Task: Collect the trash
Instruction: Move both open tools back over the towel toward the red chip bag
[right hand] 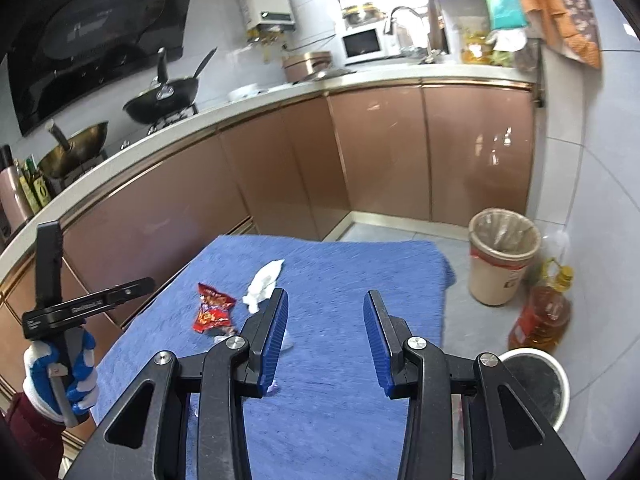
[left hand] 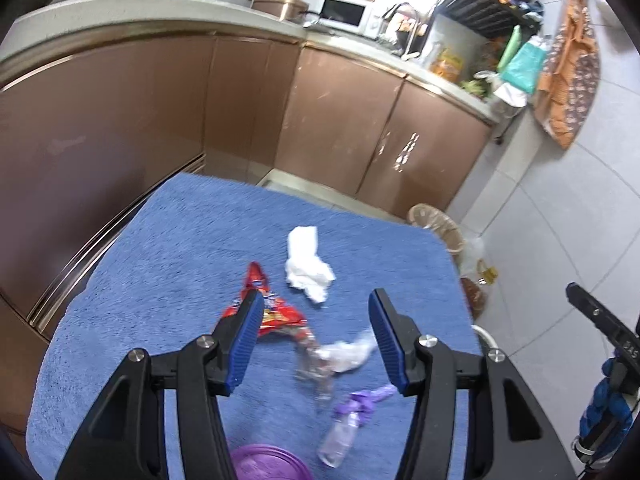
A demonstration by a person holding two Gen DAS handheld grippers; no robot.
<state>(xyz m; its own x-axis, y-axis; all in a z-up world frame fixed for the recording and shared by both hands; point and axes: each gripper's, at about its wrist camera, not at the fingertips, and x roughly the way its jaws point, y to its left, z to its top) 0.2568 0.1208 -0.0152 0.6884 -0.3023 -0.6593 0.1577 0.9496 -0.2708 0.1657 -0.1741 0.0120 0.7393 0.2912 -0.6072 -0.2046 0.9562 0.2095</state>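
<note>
- Trash lies scattered on the blue towel (left hand: 168, 248) that covers the table: a red snack wrapper (left hand: 276, 312), a crumpled white tissue (left hand: 306, 268), a clear crinkled plastic scrap (left hand: 348, 354), a purple scrap (left hand: 370, 396) and a small clear bottle (left hand: 338, 438).
- A purple lid (left hand: 264, 462) shows at the near edge of the towel; whether it counts as trash I cannot tell.
- Two bins stand on the floor to the right of the table: a lined beige bin (right hand: 502, 256) further off and a white bin (right hand: 540, 384) close to the table corner, probably placed there so each piece needs only a short carry.
- The left gripper (left hand: 316, 340) hangs above the litter, jaws spread wide and holding nothing; the plastic scrap and part of the wrapper sit in the gap between them, which suggests one of these is the first target.
- The right gripper (right hand: 326, 340) is also spread wide and empty, over bare towel near the right side of the table, touching nothing.
- Nothing appears to be collected yet.
</note>
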